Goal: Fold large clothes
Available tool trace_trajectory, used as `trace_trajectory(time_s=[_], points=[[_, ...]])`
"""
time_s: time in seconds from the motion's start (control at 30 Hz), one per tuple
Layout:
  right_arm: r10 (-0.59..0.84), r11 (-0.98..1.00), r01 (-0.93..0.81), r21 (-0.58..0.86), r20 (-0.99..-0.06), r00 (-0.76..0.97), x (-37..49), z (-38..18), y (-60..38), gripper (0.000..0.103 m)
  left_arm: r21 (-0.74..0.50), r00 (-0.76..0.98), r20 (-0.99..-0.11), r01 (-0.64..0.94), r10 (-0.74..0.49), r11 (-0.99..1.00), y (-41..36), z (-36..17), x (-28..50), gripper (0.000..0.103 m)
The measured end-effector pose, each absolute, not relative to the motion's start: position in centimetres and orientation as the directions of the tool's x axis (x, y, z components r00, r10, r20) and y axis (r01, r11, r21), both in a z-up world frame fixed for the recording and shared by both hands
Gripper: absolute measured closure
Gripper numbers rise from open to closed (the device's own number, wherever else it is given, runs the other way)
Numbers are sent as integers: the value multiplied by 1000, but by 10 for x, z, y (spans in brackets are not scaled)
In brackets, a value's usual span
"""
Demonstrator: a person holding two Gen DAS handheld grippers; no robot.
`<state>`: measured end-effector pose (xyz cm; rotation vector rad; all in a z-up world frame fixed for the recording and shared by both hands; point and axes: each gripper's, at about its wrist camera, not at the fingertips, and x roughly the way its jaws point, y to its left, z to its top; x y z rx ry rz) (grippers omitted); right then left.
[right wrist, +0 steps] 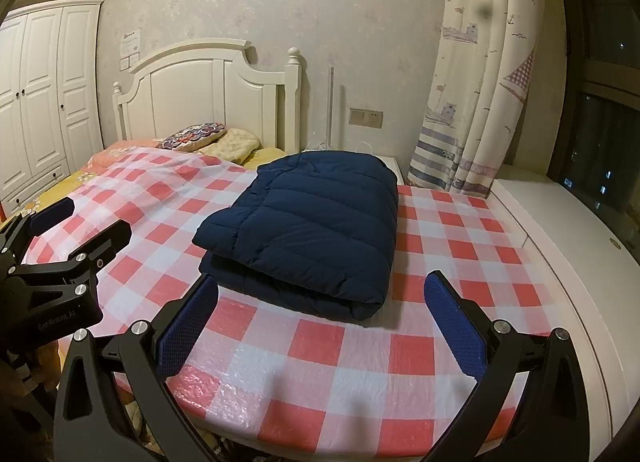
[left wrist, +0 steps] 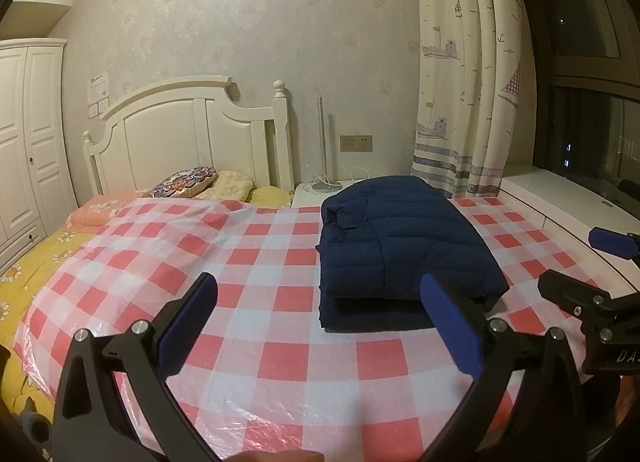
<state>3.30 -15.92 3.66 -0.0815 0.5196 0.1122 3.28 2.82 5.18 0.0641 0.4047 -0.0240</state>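
A navy quilted down jacket (left wrist: 400,246) lies folded into a thick rectangle on the red-and-white checked plastic sheet (left wrist: 260,262) that covers the bed. It also shows in the right wrist view (right wrist: 312,230). My left gripper (left wrist: 320,318) is open and empty, held above the sheet in front of the jacket and a little left of it. My right gripper (right wrist: 322,322) is open and empty, just in front of the jacket's near folded edge. The right gripper also shows at the right edge of the left wrist view (left wrist: 600,262), and the left gripper at the left of the right wrist view (right wrist: 76,230).
A white headboard (left wrist: 192,134) and pillows (left wrist: 208,184) stand at the far end of the bed. A white wardrobe (left wrist: 28,134) is at the left. A bedside table (left wrist: 320,192), a curtain (left wrist: 468,82) and a white window ledge (right wrist: 560,230) are at the right.
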Motion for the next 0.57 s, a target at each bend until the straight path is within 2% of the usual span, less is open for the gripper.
trace_trajectory(time_s=[0.3, 0.57], points=[[93, 990, -136, -40, -545, 833, 45, 17, -158, 4, 42, 905, -423, 57, -34, 998, 27, 42, 35, 2], [119, 989, -150, 5, -637, 762, 78, -24, -179, 4, -56, 807, -585, 66, -86, 996, 59, 6, 91, 2]])
